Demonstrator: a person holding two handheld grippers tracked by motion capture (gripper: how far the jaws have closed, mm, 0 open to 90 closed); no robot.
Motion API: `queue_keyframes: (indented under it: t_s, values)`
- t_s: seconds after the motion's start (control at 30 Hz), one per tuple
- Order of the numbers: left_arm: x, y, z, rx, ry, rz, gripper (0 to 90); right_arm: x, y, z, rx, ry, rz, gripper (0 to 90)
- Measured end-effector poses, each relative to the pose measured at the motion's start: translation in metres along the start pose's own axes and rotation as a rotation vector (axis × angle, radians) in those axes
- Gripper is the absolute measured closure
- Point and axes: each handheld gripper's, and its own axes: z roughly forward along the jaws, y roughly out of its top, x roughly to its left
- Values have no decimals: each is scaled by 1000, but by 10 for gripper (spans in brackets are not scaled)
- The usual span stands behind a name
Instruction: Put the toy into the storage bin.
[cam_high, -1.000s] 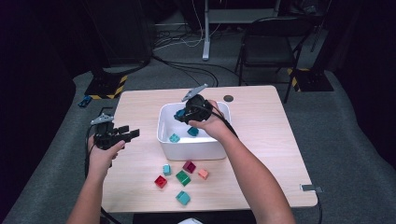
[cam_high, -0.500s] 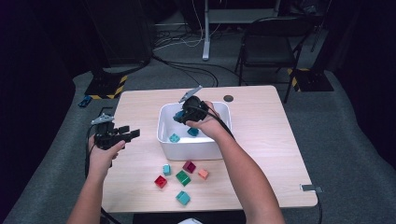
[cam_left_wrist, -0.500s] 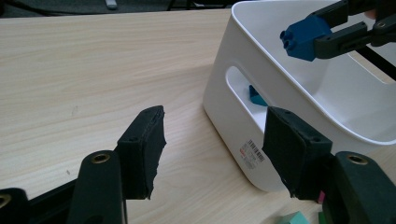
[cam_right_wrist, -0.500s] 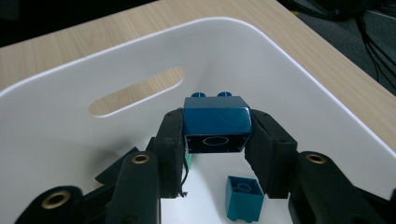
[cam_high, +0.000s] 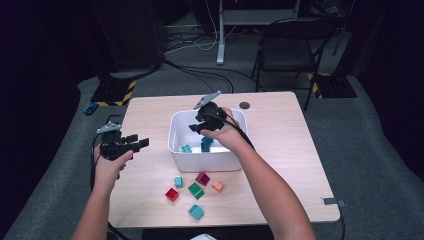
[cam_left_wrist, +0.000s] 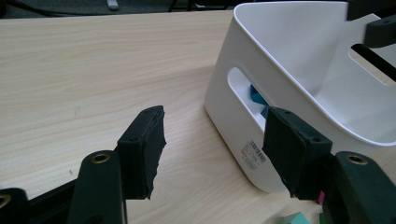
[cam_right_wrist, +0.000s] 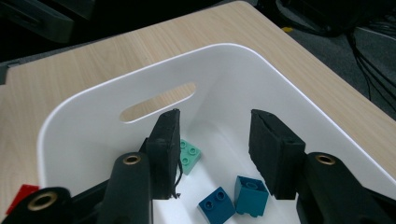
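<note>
L gripper (cam_high: 131, 144) hovers over the bench (cam_high: 280, 130) left of the white bin (cam_high: 176, 131); we read its fingers (cam_left_wrist: 142, 144) as apart, nothing between. Five loose blocks (cam_high: 196, 190) lie near the bin's front wall. R gripper (cam_high: 201, 125) sits above the bin; fingers (cam_right_wrist: 273, 149) just opened, empty. Three blocks (cam_right_wrist: 216, 204) rest on the bin floor: light green, dark blue, teal.

Both forearms are bare, no sleeves showing. Each hand carries a black gripper: the left gripper (cam_high: 131, 144) and the right gripper (cam_high: 201, 124) each bear a grey three-cornered plate on top and trail a black cable. Their jaws end in thick black foam-like pads (cam_right_wrist: 272, 151), with brass-coloured rivets at the joints
</note>
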Motion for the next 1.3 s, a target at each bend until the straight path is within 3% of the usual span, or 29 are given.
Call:
queue_keyframes:
  t_s: [0.2, 0.53, 1.0, 1.3]
  values:
    - [-1, 0, 0, 2, 3, 1, 385, 12, -2, -29, -30, 10, 6, 535]
    - [-1, -1, 2, 4, 8, 3, 385, 36, -14, -64, -61, 33, -25, 536]
    - [-2, -1, 2, 4, 9, 3, 385, 64, -44, -82, -97, 61, -35, 536]
    - [-2, -2, 2, 9, 11, 4, 385, 82, -68, -74, -78, 60, -67, 542]
